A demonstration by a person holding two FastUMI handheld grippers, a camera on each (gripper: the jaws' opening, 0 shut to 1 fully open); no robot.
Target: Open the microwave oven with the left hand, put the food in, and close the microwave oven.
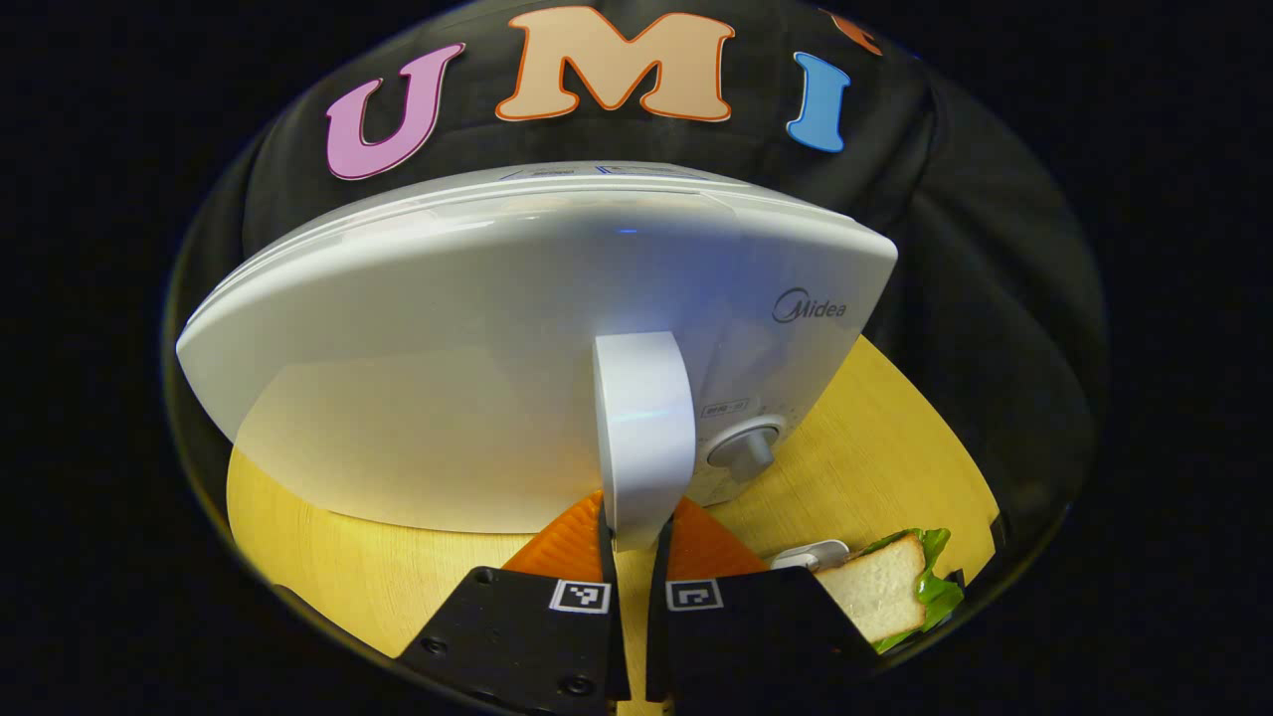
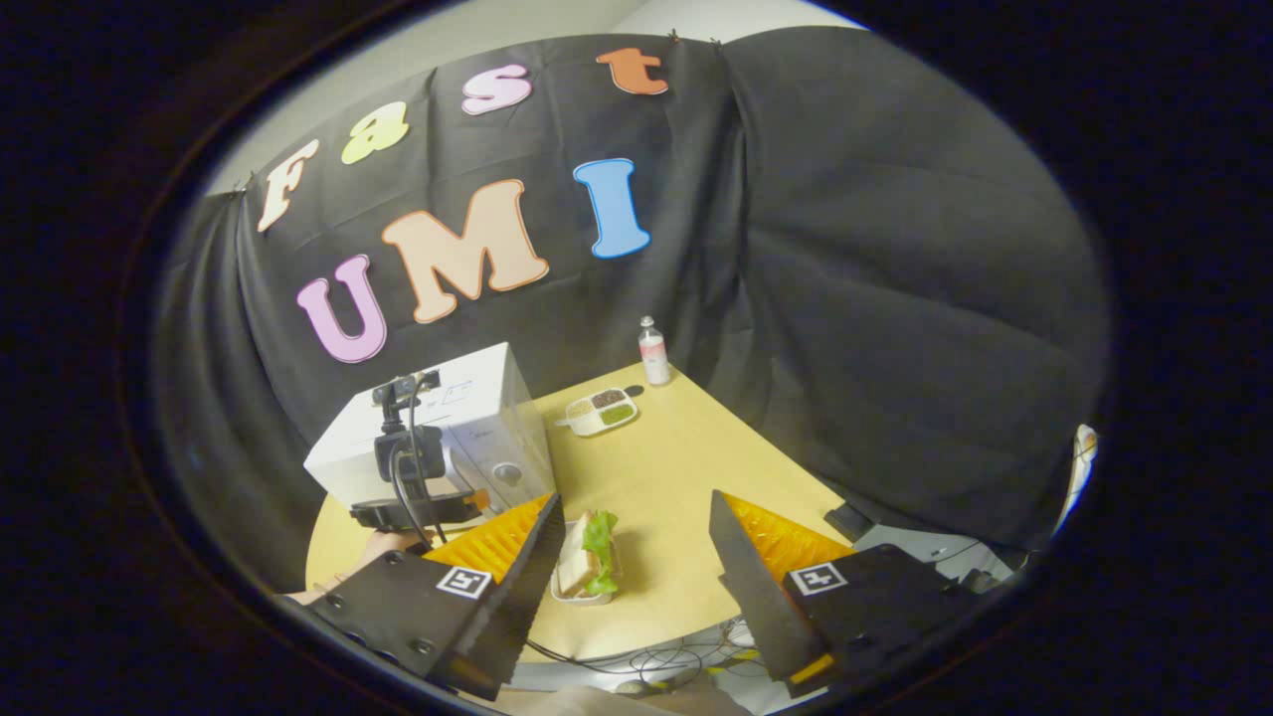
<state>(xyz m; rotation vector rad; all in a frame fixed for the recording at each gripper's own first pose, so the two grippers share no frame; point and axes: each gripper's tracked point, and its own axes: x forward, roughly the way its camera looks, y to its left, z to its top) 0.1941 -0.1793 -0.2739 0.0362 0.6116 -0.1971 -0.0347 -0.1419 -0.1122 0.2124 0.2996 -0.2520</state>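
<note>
Left gripper view: my left gripper [image 1: 636, 542] is clamped narrow on the microwave handle [image 1: 643, 438], both fingers pressing it. The microwave [image 1: 477, 338] door looks closed or barely cracked, so I judge opening has only begun. The sandwich [image 2: 589, 557] waits on the table [image 2: 676, 477] just in front of the microwave, between my right gripper's [image 2: 636, 542] wide-spread, empty fingers. Loading and closing remain.

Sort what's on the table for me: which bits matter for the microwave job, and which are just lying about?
Job:
microwave
its door handle, left gripper fingers shut on it
sandwich in a white tray, near the open right gripper

Lying about:
small bottle
divided dish of grains
cables below the table edge
</note>
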